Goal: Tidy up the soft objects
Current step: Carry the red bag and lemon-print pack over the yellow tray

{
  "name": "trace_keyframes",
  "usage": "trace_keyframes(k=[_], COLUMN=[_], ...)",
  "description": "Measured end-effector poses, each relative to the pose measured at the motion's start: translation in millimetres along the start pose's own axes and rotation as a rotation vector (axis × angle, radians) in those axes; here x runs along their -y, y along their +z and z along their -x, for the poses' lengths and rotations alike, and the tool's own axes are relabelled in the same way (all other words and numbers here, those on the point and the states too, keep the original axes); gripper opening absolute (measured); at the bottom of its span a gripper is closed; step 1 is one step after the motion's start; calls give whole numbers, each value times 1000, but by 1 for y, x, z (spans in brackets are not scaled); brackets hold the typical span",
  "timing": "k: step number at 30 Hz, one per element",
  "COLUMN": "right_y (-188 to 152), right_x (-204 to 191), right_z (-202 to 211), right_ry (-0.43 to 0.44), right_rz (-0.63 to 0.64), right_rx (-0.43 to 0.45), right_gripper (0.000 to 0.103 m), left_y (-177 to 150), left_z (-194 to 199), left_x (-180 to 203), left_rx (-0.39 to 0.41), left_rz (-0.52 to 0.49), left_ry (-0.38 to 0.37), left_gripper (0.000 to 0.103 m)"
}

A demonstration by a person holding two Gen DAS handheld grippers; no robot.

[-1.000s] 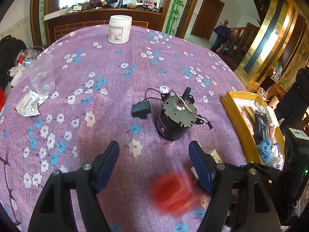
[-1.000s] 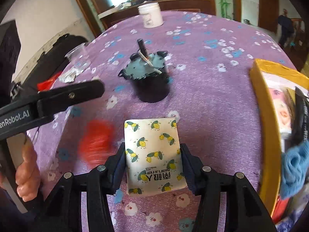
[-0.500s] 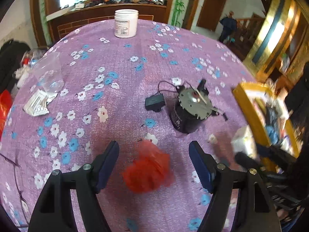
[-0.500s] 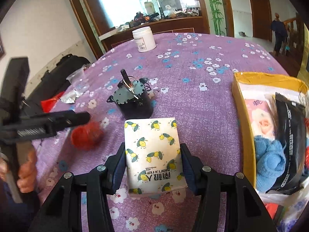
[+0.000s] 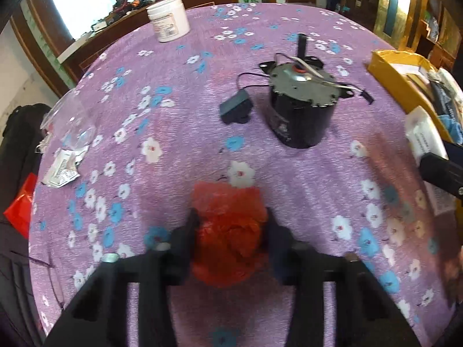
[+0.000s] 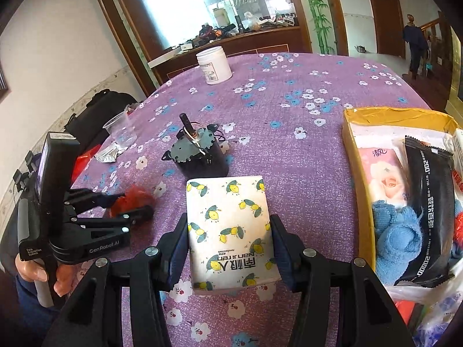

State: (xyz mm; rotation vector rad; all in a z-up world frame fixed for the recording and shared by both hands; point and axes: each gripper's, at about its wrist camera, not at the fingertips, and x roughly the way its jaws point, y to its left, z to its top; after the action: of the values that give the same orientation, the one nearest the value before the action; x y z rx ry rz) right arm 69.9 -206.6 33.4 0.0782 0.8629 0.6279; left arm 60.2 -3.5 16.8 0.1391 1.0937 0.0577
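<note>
Left hand-held gripper (image 5: pixel 230 228): its jaws have just been closing and are now seen pinched around the crumpled red mesh-like soft bundle (image 5: pixel 228 231), which sits between the pads on the purple flowered tablecloth surface (image 5: pixel 173 121).
Change over the last second: the red bundle was lying loose ahead of widely spread jaws; the gripper has been lowered over it and narrowed onto it.
Right hand-held gripper (image 6: pixel 230 231): it is kept clamped on the white tissue pack printed with yellow lemons (image 6: pixel 230 231), with no change in its grip.
Landmark: the black cylindrical motor with a grey toothed top (image 6: pixel 196 156) is taken as reference.
Red bundle, place: on the near side of the motor and to its left in the right wrist view, apart from it.
Tissue pack, place: held just in front of the motor, above the surface.
Yellow cardboard box (image 6: pixel 353 156): it stands to the right of the motor, well apart, and already holds a blue knitted cloth (image 6: pixel 396 234), a black sachet pack and a pink tissue pack.
Meaning for the task: both soft items are judged to be secured, so a carry to the box would be the likely next step.
Risk: the loose bundle may be gripped only by its edges; firmness cannot be confirmed through the blur.
</note>
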Motion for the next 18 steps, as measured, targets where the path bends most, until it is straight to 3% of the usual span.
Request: trace_keyframes(k=[3,11,18], right_y=[0,1,4], right_x=[0,3,7], right_z=[2,6,14], right_ry=[-2,-15,-34], right_rz=[-2,-16,-36], right_rx=[8,33,72], right_gripper=[57,57,57], left_y=[0,2,5], left_z=[0,19,25], left_x=[2,12,18], left_rx=[17,100,114], left_rz=[5,14,16], left_ry=[15,-110,-202], left_gripper=[37,36,36])
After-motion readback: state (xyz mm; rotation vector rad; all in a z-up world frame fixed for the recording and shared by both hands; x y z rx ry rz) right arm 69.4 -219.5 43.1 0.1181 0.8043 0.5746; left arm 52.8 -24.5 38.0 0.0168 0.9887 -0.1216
